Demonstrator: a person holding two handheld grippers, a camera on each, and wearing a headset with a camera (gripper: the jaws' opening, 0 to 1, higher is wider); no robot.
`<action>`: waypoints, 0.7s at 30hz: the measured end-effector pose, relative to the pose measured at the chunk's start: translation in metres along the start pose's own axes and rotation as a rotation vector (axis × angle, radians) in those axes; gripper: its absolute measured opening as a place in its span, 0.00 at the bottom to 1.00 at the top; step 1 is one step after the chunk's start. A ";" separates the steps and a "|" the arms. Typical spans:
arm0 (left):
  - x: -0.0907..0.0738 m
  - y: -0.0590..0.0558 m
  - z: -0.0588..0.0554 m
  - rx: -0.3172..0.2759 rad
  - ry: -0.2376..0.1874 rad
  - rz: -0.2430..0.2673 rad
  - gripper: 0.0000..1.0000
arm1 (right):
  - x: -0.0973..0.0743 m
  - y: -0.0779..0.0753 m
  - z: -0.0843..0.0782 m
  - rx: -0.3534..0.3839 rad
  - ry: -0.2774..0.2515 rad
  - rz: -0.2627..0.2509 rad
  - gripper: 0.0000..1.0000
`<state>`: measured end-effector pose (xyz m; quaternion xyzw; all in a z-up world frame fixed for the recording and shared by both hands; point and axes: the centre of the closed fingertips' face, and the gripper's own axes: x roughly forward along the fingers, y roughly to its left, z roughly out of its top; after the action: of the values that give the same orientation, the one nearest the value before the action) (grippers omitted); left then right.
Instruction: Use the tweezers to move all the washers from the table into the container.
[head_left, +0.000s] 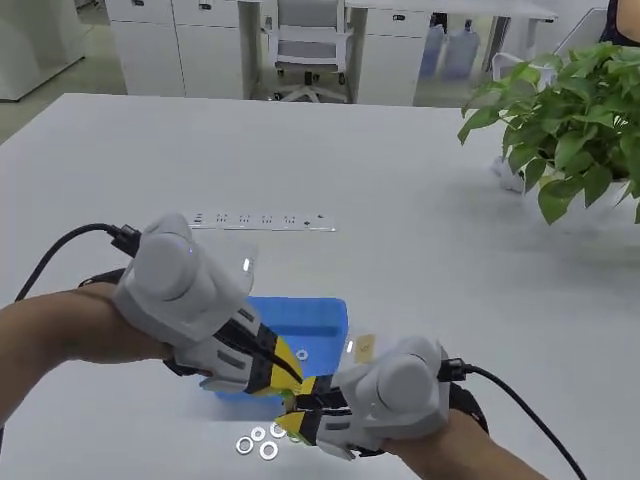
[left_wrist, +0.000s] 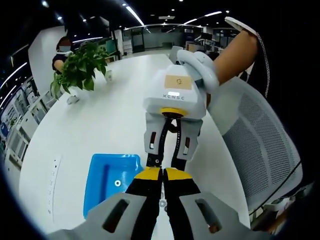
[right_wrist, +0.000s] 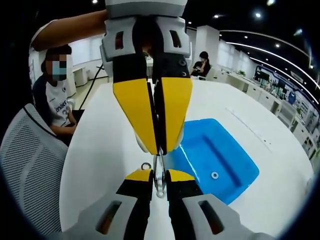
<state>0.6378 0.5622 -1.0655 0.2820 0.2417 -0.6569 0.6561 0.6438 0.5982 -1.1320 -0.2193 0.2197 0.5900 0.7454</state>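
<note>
Your left gripper (head_left: 288, 368) sits nearest in the head view, big and raised at the left, jaws aimed right and down. In its own view the yellow tips are pressed together with only a thin line between them. Below them a small cluster of loose washers (head_left: 258, 440) lies flat on the white table (head_left: 400, 200), just in front of the blue container (head_left: 318, 318). One washer (right_wrist: 214, 175) is already on the container floor. In the right gripper view the tweezers (right_wrist: 159, 182) show as a thin metal strip. Their long axis runs straight along your right gripper's jaws and points on toward the left gripper opposite. Which end is the tip, cannot tell. The left jaw tips meet the far end of the tweezers; whether they actually pinch it, cannot tell. Your right gripper (head_left: 295, 418) comes in from the lower right, jaws pointing left, closed to a slit and clamping the tweezers between the yellow pads. One ring (right_wrist: 146, 166) lies on the table just beside the tweezers, outside the container. A power strip (head_left: 265, 221) lies farther back, and a potted plant (head_left: 570, 110) is at the far right.
</note>
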 end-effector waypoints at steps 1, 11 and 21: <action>0.000 -0.001 -0.001 -0.003 0.000 -0.002 0.05 | 0.001 0.001 -0.001 0.002 0.001 0.001 0.12; 0.005 -0.005 -0.006 -0.013 0.003 -0.005 0.05 | 0.004 0.003 -0.007 -0.010 0.013 0.003 0.12; 0.010 -0.005 -0.010 -0.018 0.012 -0.008 0.05 | 0.008 0.003 -0.011 -0.016 0.020 0.007 0.12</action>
<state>0.6337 0.5621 -1.0793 0.2793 0.2526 -0.6555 0.6546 0.6421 0.5985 -1.1460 -0.2303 0.2232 0.5922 0.7392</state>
